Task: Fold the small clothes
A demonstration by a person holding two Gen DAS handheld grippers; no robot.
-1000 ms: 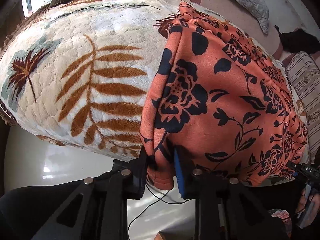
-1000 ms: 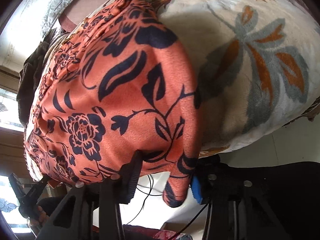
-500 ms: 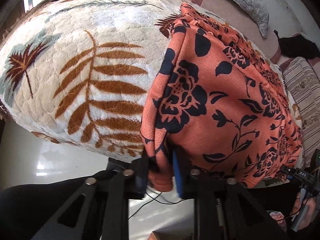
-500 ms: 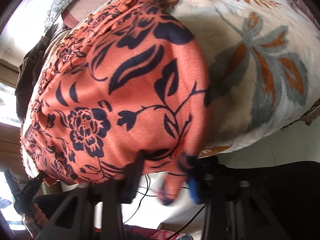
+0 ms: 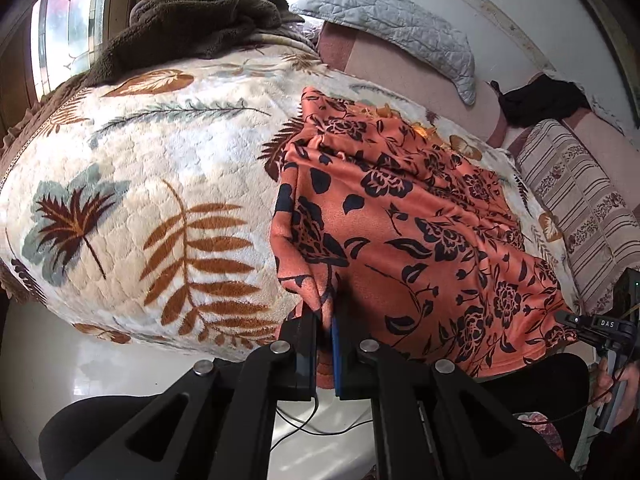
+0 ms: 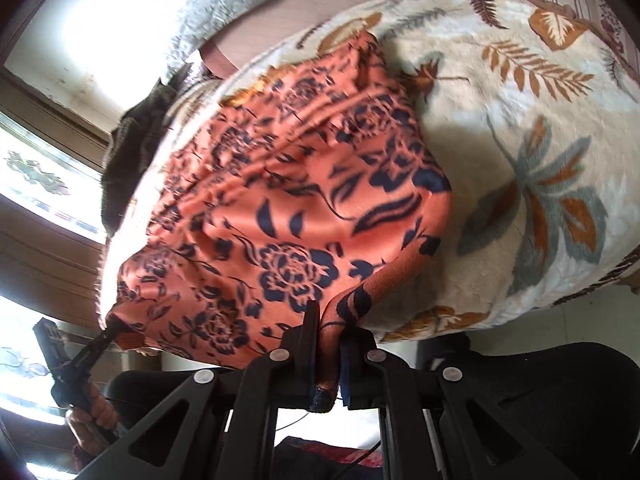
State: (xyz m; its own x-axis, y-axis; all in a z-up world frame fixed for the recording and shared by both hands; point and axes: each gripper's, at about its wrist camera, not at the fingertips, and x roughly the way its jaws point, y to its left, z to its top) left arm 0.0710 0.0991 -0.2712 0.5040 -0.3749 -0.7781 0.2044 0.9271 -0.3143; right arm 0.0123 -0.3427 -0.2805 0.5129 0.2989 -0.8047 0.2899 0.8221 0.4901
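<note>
We hold two claws, one in each hand, and both have just been closing onto cloth that now sits pinched between their pads. The left claw [image 5: 325,344] clamps a bunched near corner of the orange garment [image 5: 420,240], black finger on one side and blue pad on the other, with the fabric gathered into a narrow fold and lifted off the bed. The right claw [image 6: 329,354] grips the other near corner of the same garment [image 6: 288,216] just as tightly, a short dark-edged tab of cloth hanging below its pads. We count one garment: soft, fleecy, orange with dark navy roses, leaves and vines, stretched between the two claws and draping back in loose wrinkles onto the blanket [image 5: 160,200]. That one blanket is thick, plush and quilted, cream with rust fern fronds and grey-blue leaves, and it rounds over the near edge of the bed. At its far left corner lies one brown fuzzy heap of cloth [image 5: 192,20]. Behind it we see one grey quilted pillow [image 5: 400,28], one black bundle [image 5: 544,100] and one striped cushion [image 5: 580,208]. Under the claws thin black cables [image 5: 312,420] trail over a glossy pale floor [image 5: 80,348].
</note>
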